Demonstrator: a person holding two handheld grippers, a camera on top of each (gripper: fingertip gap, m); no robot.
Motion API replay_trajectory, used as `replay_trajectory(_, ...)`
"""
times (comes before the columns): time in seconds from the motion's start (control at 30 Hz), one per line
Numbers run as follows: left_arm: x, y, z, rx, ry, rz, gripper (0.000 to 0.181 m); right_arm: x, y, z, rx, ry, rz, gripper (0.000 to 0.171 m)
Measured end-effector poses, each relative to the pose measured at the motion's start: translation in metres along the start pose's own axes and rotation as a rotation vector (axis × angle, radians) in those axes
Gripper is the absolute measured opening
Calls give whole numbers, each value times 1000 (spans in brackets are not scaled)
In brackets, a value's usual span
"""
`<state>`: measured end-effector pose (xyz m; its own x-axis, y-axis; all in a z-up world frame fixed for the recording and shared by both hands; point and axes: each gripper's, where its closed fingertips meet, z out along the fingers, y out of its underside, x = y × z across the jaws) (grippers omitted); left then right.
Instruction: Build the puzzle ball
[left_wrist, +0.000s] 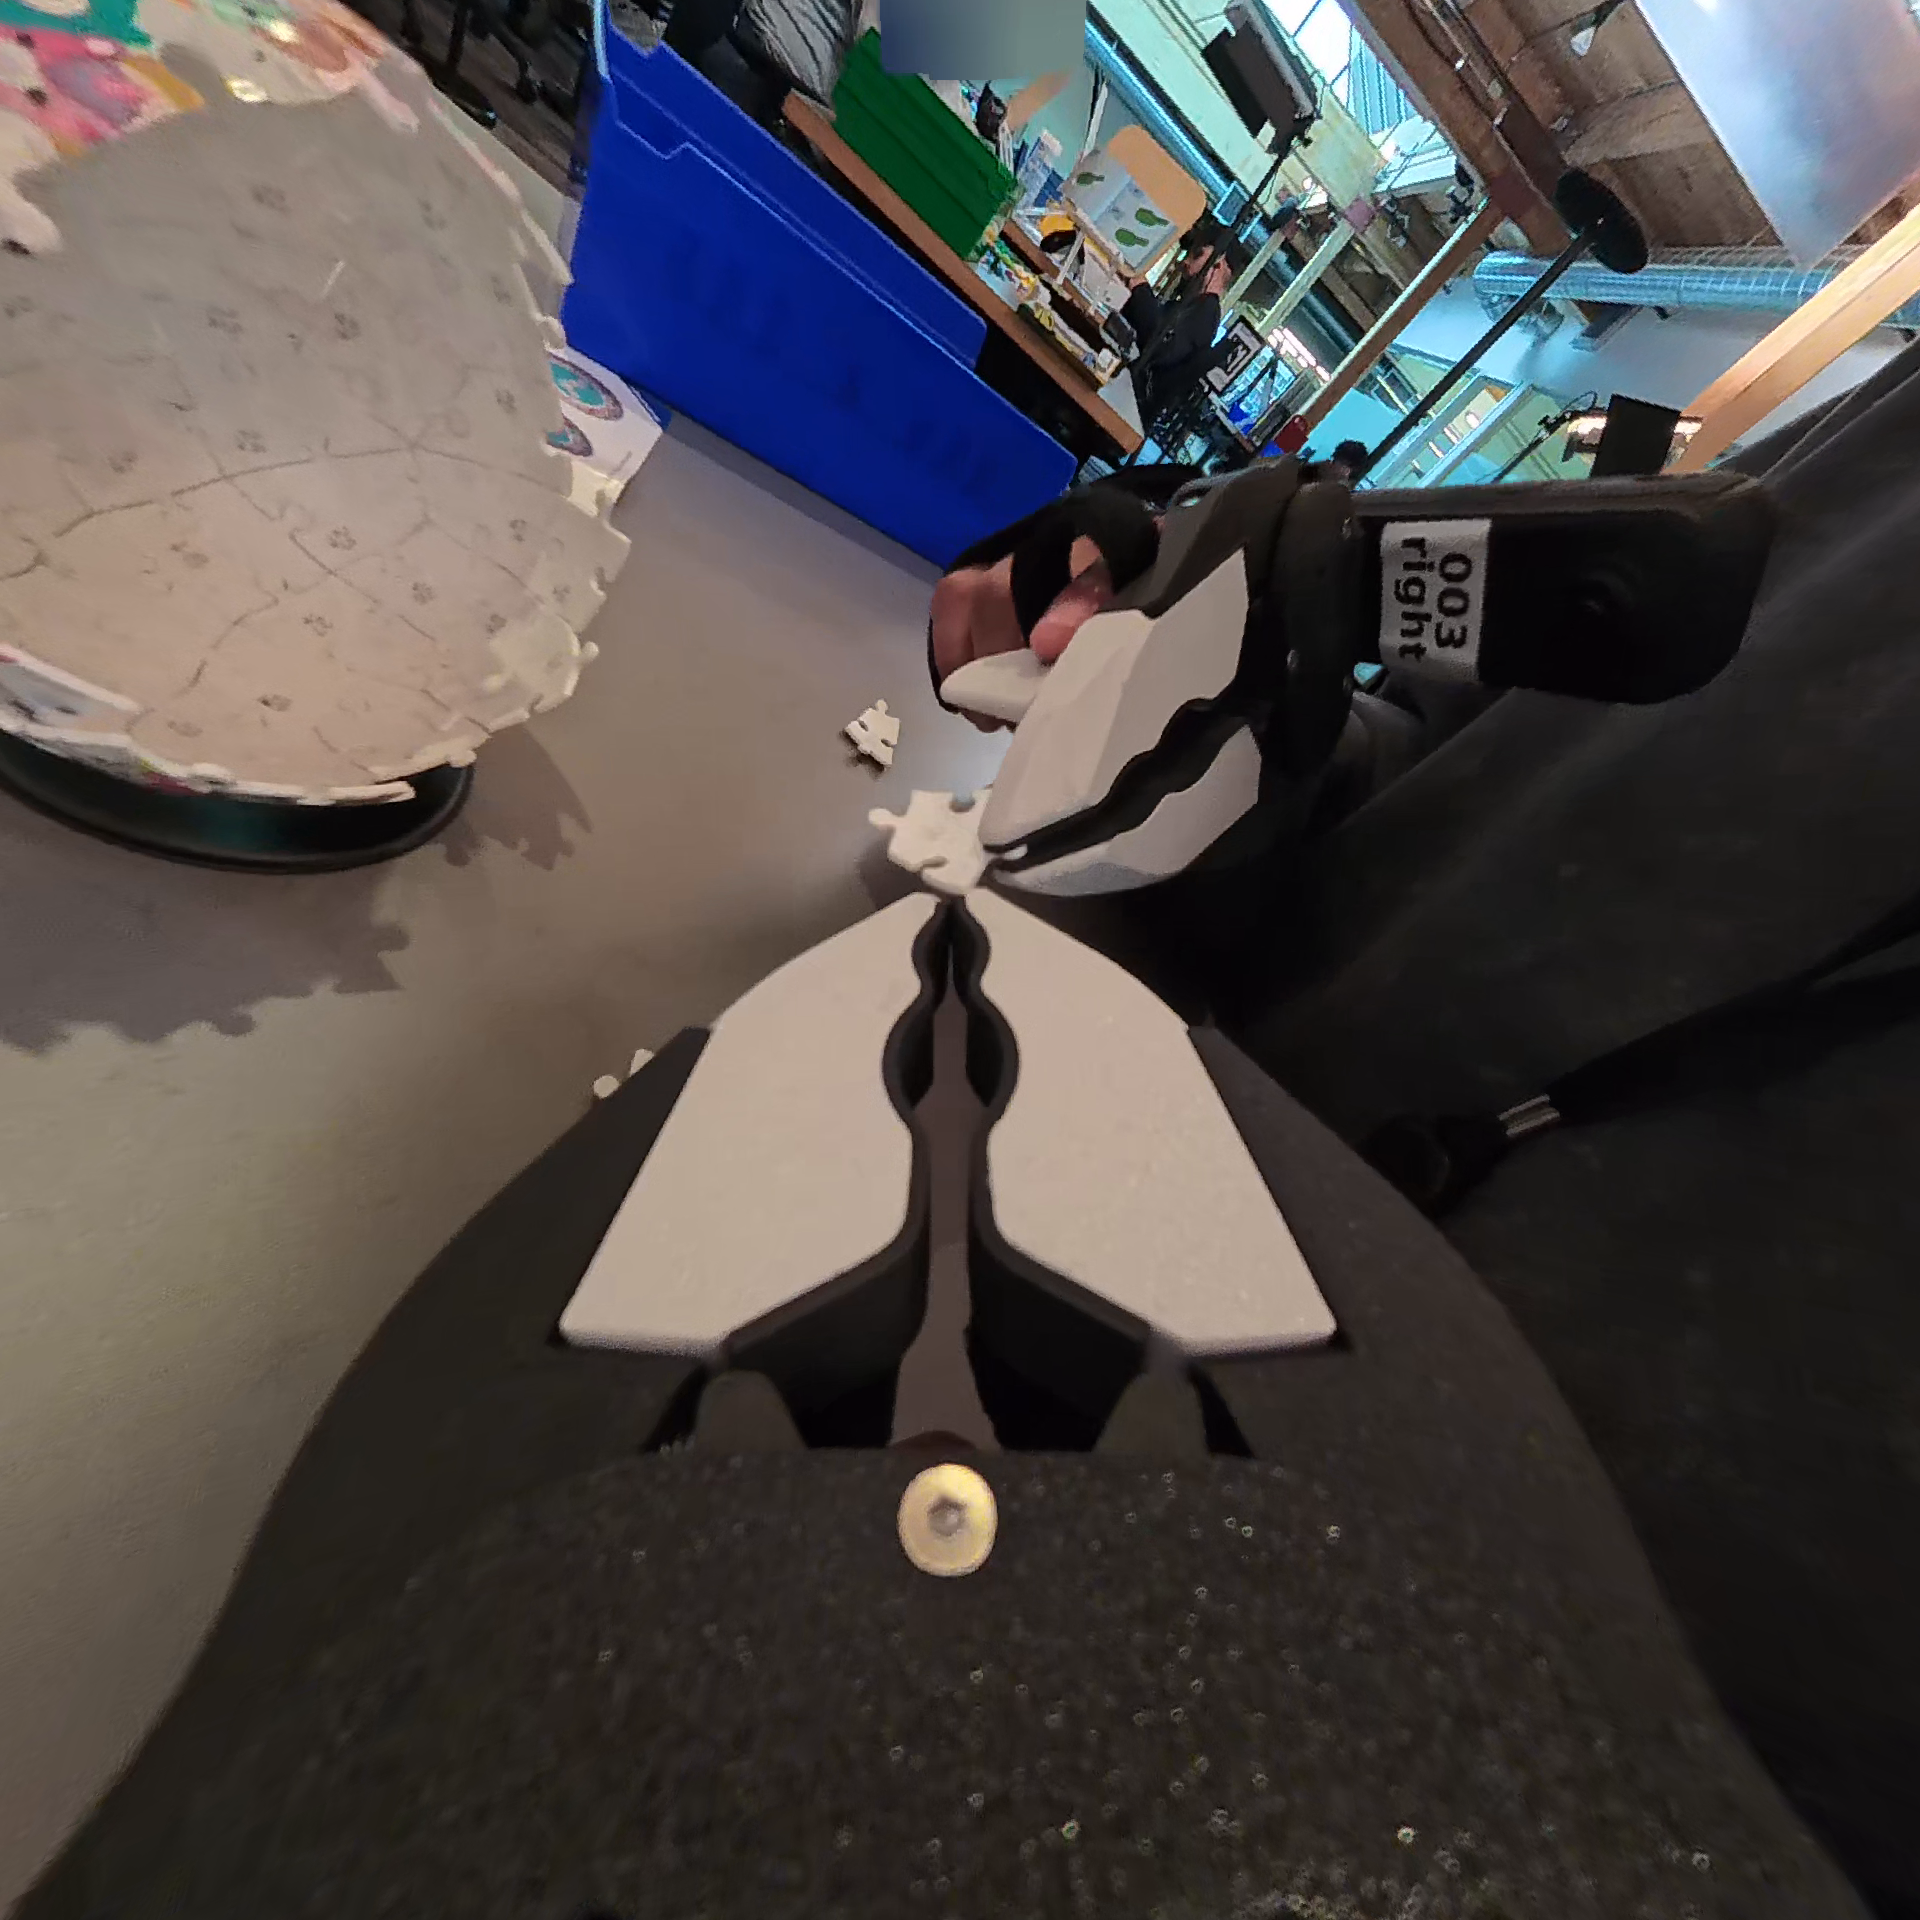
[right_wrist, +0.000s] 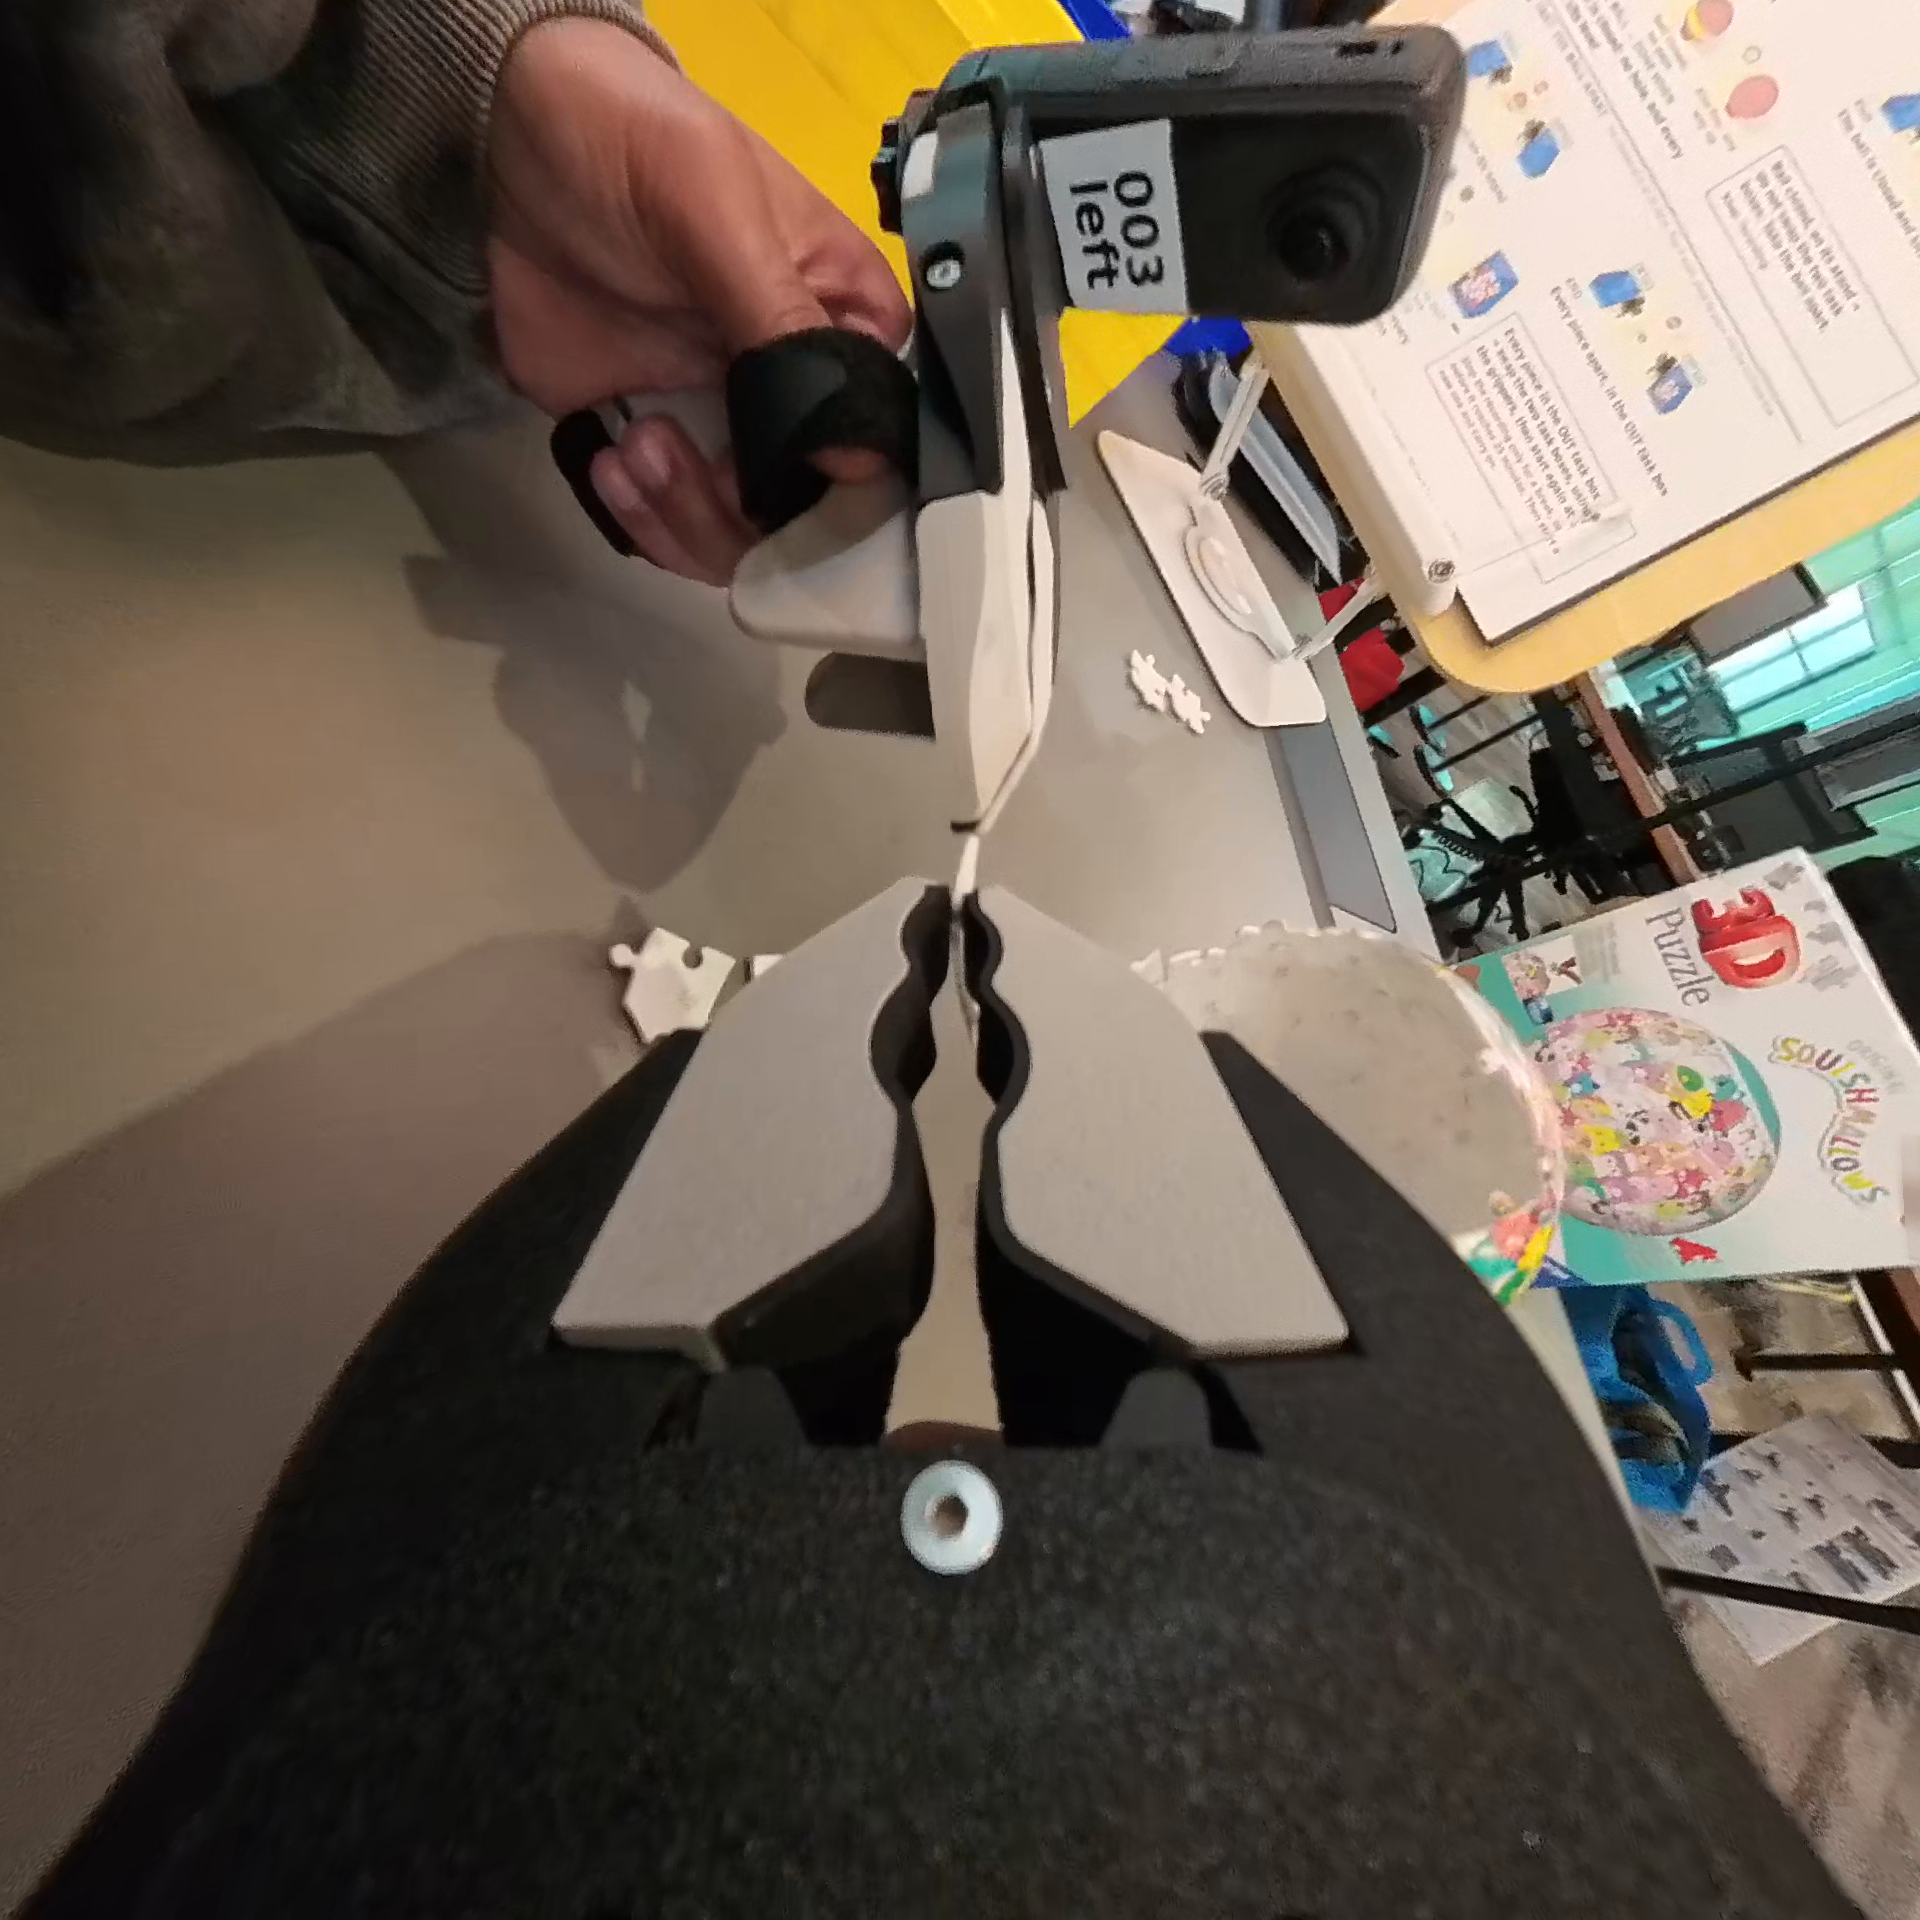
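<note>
The partly built puzzle ball (left_wrist: 260, 468) is a white dome of joined pieces on a dark ring stand (left_wrist: 229, 821) at the left; it also shows in the right wrist view (right_wrist: 1351, 1060). One white puzzle piece (left_wrist: 930, 836) is held in the air above the grey table. My left gripper (left_wrist: 949, 909) is shut on its near corner. My right gripper (left_wrist: 997, 854) comes in from the right and is shut on its other edge. In the right wrist view the piece (right_wrist: 967, 864) is edge-on between my right gripper (right_wrist: 961, 904) and my left gripper (right_wrist: 968, 831).
Loose white pieces (left_wrist: 873, 727) (right_wrist: 1169, 691) (right_wrist: 665, 987) lie on the table. A blue bin (left_wrist: 779, 312) stands behind the ball. The puzzle box (right_wrist: 1714, 1091), a white stand plate (right_wrist: 1216, 582), an instruction sheet (right_wrist: 1662, 312) and a yellow bin (right_wrist: 831, 104) are around the table edge. The tips of both grippers are at nearly the same place.
</note>
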<state>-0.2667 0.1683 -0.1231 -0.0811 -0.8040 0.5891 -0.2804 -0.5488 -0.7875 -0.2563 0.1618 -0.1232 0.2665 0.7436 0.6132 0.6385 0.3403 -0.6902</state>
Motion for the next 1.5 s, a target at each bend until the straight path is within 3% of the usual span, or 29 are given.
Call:
replay_trajectory(0.1,0,1,1,3,11,-13,0,-3,2,0,-4,-14,3,2)
replay_trajectory(0.2,3,3,8,-5,55,-65,28,-6,-7,1,34,-15,-30,2)
replay_trajectory(0.33,9,4,10,-6,102,-78,22,-7,-9,3,48,0,-47,2)
replay_trajectory(0.57,1,8,9,-25,12,-59,30,-4,17,11,-26,-1,63,2)
replay_trajectory(0.6,3,6,8,-18,18,-55,26,-4,23,12,-60,4,69,2)
replay_trajectory(0.63,10,4,7,-9,62,-51,8,-3,32,13,-114,15,70,2)
replay_trajectory(0.67,16,2,7,3,95,-52,7,-3,41,15,-173,15,72,3)
replay_trajectory(0.83,4,1,6,3,-9,-37,24,-7,47,16,-243,41,92,3)
replay_trajectory(0.97,-11,8,2,-12,-86,-45,50,-8,31,11,-175,80,105,2)
replay_trajectory(1.03,-10,13,6,-24,-60,-78,55,-9,21,7,-127,91,118,2)
replay_trajectory(1.13,-3,12,12,-15,-16,-90,57,-7,4,0,-31,111,146,2)
replay_trajectory(1.3,1,12,18,-53,-100,32,56,-4,-3,-13,71,116,224,2)
replay_trajectory(1.5,37,2,28,29,150,-82,60,1,-32,-29,296,79,337,2)
